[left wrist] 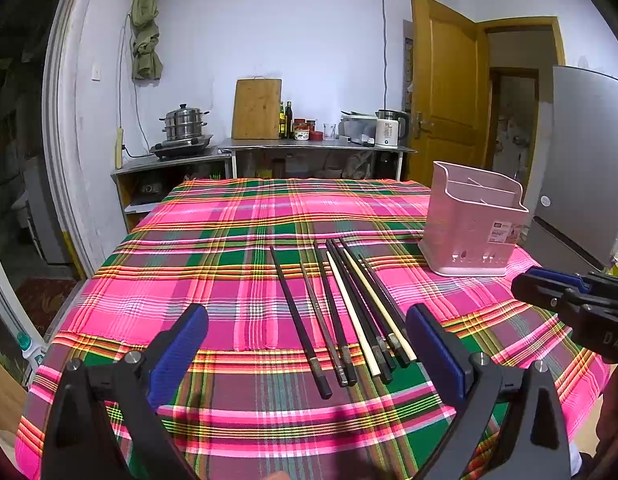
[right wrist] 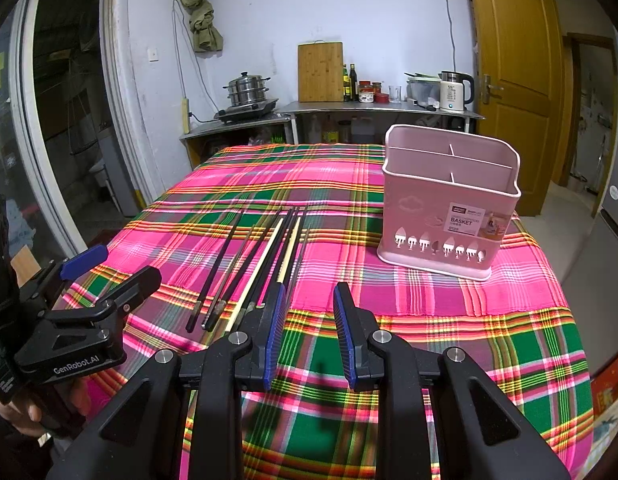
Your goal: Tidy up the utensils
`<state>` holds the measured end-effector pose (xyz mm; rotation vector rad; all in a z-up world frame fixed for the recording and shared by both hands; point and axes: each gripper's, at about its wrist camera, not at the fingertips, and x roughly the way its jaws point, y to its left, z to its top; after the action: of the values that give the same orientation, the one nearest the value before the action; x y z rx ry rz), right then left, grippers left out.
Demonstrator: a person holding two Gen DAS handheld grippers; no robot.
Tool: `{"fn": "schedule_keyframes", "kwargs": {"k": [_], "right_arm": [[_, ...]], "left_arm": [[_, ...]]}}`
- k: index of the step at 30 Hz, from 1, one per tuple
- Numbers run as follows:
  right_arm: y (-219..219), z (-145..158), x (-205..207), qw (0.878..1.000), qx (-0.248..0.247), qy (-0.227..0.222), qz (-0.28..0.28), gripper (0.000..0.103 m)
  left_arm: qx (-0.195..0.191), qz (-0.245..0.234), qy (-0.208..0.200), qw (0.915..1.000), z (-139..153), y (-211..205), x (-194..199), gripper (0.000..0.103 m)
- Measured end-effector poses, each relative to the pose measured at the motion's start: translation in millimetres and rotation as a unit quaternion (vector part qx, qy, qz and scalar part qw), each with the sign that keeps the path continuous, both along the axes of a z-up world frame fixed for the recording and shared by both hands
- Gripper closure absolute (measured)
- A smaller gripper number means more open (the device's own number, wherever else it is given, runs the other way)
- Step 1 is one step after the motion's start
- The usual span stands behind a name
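Chopsticks [left wrist: 341,312] fanned flat on plaid table [left wrist: 213,240], left wrist view: between wide-spread fingers [left wrist: 181,344] of left gripper [left wrist: 309,344], nothing held. Pink basket [left wrist: 473,224] upright at two o'clock.

Right wrist view: chopsticks [right wrist: 261,260] at eleven o'clock, right gripper [right wrist: 309,336] just beside them, fingers [right wrist: 275,332] narrowly parted, gripping nothing. Basket [right wrist: 445,208] at one o'clock, well apart.

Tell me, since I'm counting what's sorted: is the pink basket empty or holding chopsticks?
Empty. The pink basket shows only bare dividers, and the chopsticks all lie on the tablecloth.
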<state>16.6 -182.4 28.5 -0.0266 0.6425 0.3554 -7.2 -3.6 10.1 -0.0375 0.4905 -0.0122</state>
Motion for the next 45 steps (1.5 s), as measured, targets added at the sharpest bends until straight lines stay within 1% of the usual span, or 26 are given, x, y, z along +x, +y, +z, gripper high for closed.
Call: {"fn": "schedule_keyframes", "kwargs": {"k": [45], "right_arm": [[-0.3,-0.2,0.9,1.000,0.000,0.001,0.000,0.077]], "left_arm": [[0.004,-0.003,-0.001,1.0000,-2.2,-3.5,-1.0,0.002]]}}
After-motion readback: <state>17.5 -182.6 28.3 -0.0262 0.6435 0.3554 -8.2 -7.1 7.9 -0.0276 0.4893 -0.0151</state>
